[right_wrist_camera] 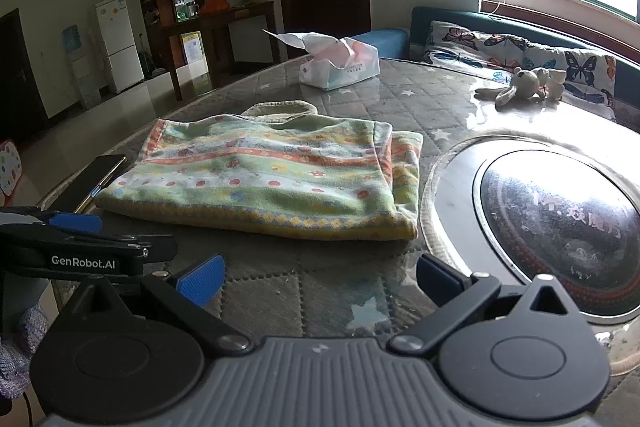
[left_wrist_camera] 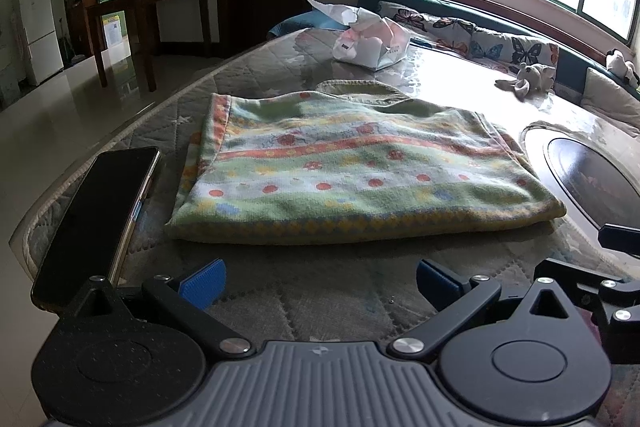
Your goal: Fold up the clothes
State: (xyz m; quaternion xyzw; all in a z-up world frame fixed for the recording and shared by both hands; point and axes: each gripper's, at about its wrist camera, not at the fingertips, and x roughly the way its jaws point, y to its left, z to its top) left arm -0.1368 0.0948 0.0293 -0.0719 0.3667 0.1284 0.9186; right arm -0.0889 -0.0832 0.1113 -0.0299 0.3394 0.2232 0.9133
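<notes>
At the left edge of the table (left_wrist_camera: 256, 311), a dark phone (left_wrist_camera: 96, 223) lies just beside the folded cloth (left_wrist_camera: 352, 179), its long side running almost parallel to the cloth's left border. The left claw (left_wrist_camera: 318, 281) hovers low over the near edge with its blue pads spread wide and nothing between them; the right claw (right_wrist_camera: 318, 279) sits alongside it in the same wide-open state, also empty. The cloth, a striped green and orange piece, rests near the middle of the near half of the table, already doubled into a thick rectangle, with a plain olive garment (right_wrist_camera: 280, 109) peeking out from under its far edge. The main risk appears to lie on the left: a claw sweeping in for the cloth's left border could knock the phone toward the table edge, since the two are so close. A pinch at the near hem could also catch only the top layer and pull the stack open, because several layers sit flush there. To the right, a round glass inset (right_wrist_camera: 556, 223) lies just beside the cloth's right border, and a slide that way would carry fabric onto it. Farther back, a tissue pack (right_wrist_camera: 340, 65) stands near the far edge and a soft toy (right_wrist_camera: 516, 83) lies toward the far right corner, both well apart from the cloth and not in the way.
</notes>
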